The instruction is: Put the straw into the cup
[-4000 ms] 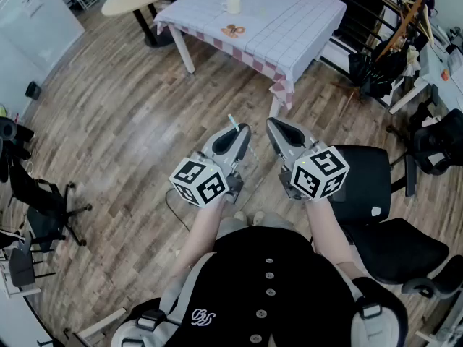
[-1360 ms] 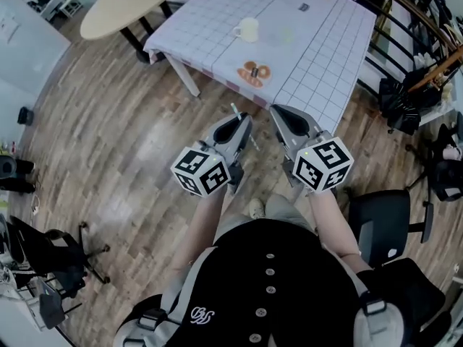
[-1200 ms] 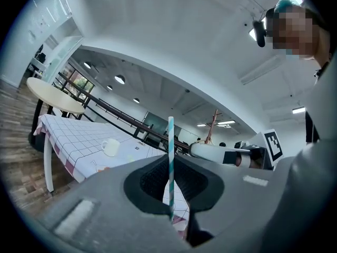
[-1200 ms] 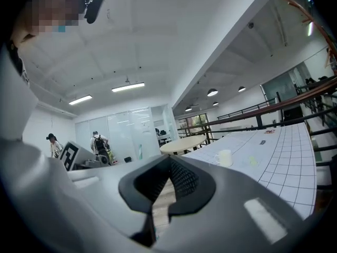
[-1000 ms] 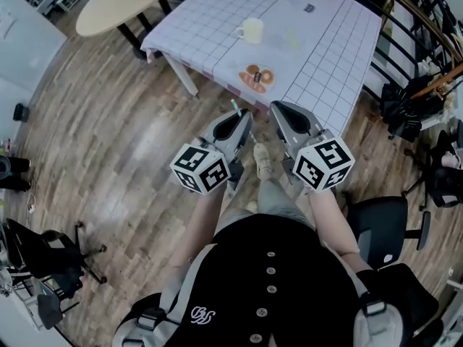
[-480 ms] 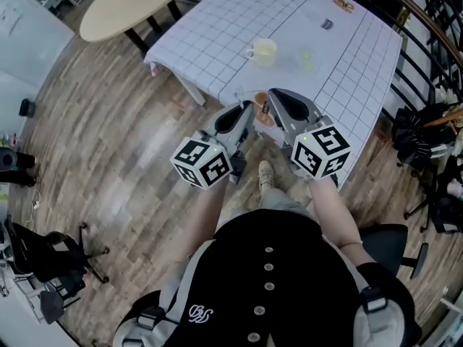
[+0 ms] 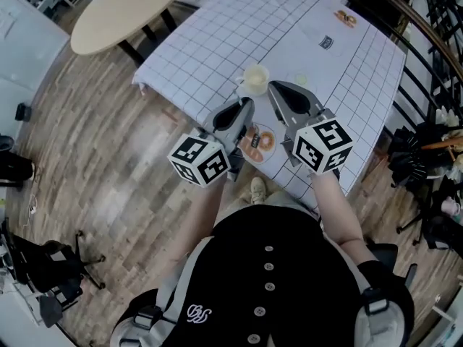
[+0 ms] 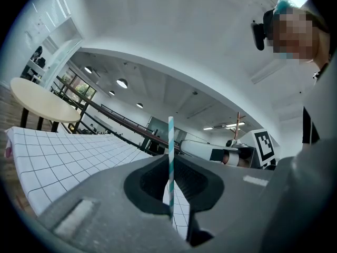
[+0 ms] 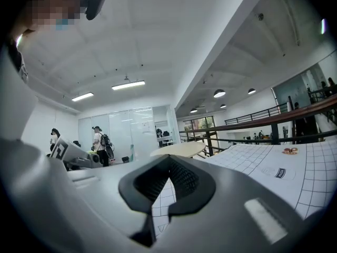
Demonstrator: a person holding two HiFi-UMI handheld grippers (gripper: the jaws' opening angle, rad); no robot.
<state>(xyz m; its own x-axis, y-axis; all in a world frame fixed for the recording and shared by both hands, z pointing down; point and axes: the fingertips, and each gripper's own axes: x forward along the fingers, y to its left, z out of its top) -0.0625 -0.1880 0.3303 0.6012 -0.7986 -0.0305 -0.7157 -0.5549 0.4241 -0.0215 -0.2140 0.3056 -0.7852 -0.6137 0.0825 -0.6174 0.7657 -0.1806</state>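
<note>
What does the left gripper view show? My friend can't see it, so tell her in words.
A blue-green and white striped straw stands upright, pinched between the closed jaws of the left gripper. Behind it, a white checked tablecloth stretches away to the left.

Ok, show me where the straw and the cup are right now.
straw [image 8: 170, 146]: left gripper view, on the middle of its striped shaft.
cup [image 7: 255, 79]: head view, on its open top.

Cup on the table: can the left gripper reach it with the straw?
Probably yes. The cup sits just ahead of the left gripper, which pinches the straw, with nothing between them.
</note>
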